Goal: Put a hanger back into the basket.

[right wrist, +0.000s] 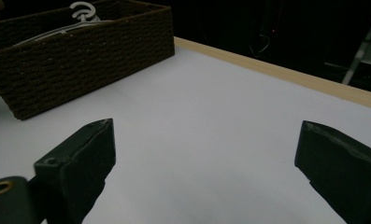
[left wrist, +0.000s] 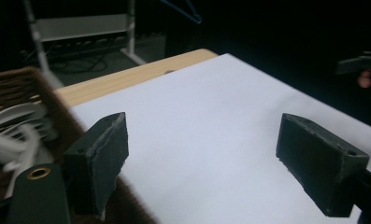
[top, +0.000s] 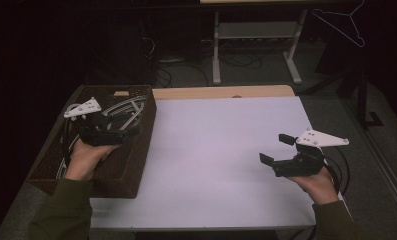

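Inside woven basket point(top: 136, 165), white hangers point(top: 128, 107) lie.

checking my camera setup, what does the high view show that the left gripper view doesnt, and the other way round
High view alone: both hands, with the left gripper held over the brown woven basket, and a wire hanger hanging at the upper right.

Left gripper view alone: a close look along its own two black jaws, standing wide apart with nothing between them.

Shared: the basket with white hangers inside, the white table top, its wooden far edge, and the right gripper.
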